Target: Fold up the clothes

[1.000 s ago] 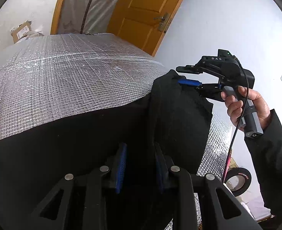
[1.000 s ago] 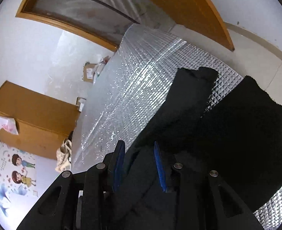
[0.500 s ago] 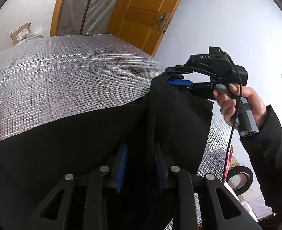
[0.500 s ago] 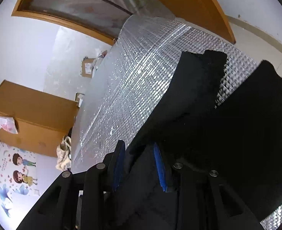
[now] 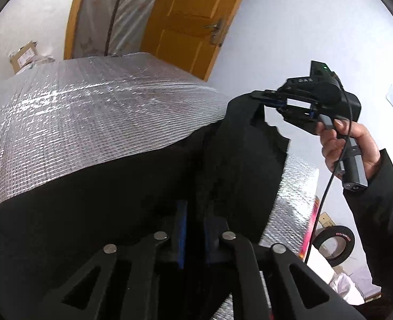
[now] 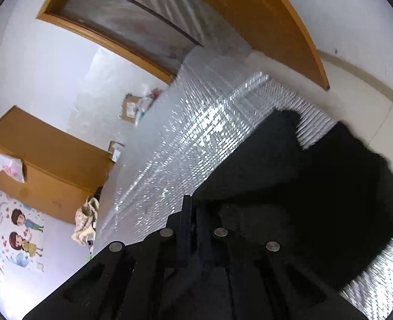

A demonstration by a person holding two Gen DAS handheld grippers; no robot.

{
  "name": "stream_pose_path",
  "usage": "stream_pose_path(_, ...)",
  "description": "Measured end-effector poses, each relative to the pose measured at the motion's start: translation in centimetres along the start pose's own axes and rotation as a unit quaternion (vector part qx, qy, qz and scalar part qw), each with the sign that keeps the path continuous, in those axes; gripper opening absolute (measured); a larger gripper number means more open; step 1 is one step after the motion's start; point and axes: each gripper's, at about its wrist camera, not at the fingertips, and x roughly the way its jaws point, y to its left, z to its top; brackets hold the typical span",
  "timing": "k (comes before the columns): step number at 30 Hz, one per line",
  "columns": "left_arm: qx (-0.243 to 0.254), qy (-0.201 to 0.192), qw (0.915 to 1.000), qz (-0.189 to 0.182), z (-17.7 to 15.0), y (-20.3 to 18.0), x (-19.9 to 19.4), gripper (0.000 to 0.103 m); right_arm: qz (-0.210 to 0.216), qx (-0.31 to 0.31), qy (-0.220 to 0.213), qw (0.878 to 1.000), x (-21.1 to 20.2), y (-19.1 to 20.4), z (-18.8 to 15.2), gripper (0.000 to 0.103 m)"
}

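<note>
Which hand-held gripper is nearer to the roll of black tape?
Right. The right hand-held gripper hangs above the tape roll, gripping the black garment; the left hand-held gripper is farther across.

walls: white (image 5: 289, 26), daylit
door: orange wood (image 5: 188, 24), open, just behind the foil-covered table (image 5: 89, 112)
doorway: plastic sheet (image 5: 108, 13) left of door
cabinet: brown (image 6: 44, 165), left of door, well apart
boxes: cardboard (image 5: 23, 56) on floor between cabinet and door
wall decal: cartoon kids (image 6: 20, 229) below cabinet
tape roll: black (image 5: 335, 242), right of door, low
</note>
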Motion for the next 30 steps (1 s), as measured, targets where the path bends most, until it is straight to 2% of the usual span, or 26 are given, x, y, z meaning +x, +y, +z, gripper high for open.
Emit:
stream_pose_path(4, 0.033, 0.005, 0.9992, -0.023, -0.6, -2.0, -0.1, 0.007, -0.002, 0.000, -0.027, 1.000, -4.8, -1.1, -1.6, 0.003)
stream_pose_path(7, 0.054, 0.020, 0.9979, -0.029, -1.3, -3.1, 0.4, 0.007, -0.019, 0.014, -0.036, 0.999, -7.4, -3.1, -3.4, 0.003)
stream_pose_path(11, 0.052, 0.040, 0.9972, -0.036, -1.9, -3.1, 0.9, 0.008, -0.066, 0.043, -0.016, 0.997, -8.0, -6.9, -5.6, 0.007)
stream_pose_path(13, 0.051, 0.036, 0.9972, -0.042, -2.0, -3.2, 0.4, 0.010, -0.070, 0.073, -0.011, 0.995, -8.1, -8.7, -6.3, 0.009)
stream_pose_path(18, 0.043, 0.001, 0.9967, -0.068, -2.1, -3.3, -2.3, 0.014, -0.048, 0.085, -0.050, 0.994, -9.2, -9.7, -6.0, 0.021)
stream_pose_path(20, 0.036, -0.015, 0.9973, -0.061, -2.0, -2.8, -3.2, 0.015, -0.050, 0.085, -0.065, 0.993, -9.5, -9.9, -5.3, 0.023)
stream_pose_path(22, 0.024, -0.018, 0.9985, -0.046, -2.0, -2.0, -3.3, 0.015, -0.056, 0.087, -0.078, 0.992, -9.6, -10.0, -4.6, 0.030)
stream_pose_path(26, -0.009, -0.018, 0.9998, -0.009, -2.2, 0.3, -3.4, 0.015, -0.069, 0.082, -0.103, 0.989, -10.0, -9.5, -3.6, 0.032)
stream_pose_path(30, -0.033, -0.022, 0.9991, 0.017, -2.2, 2.0, -3.6, 0.016, -0.091, 0.005, -0.125, 0.988, -9.9, -7.0, -1.9, 0.033)
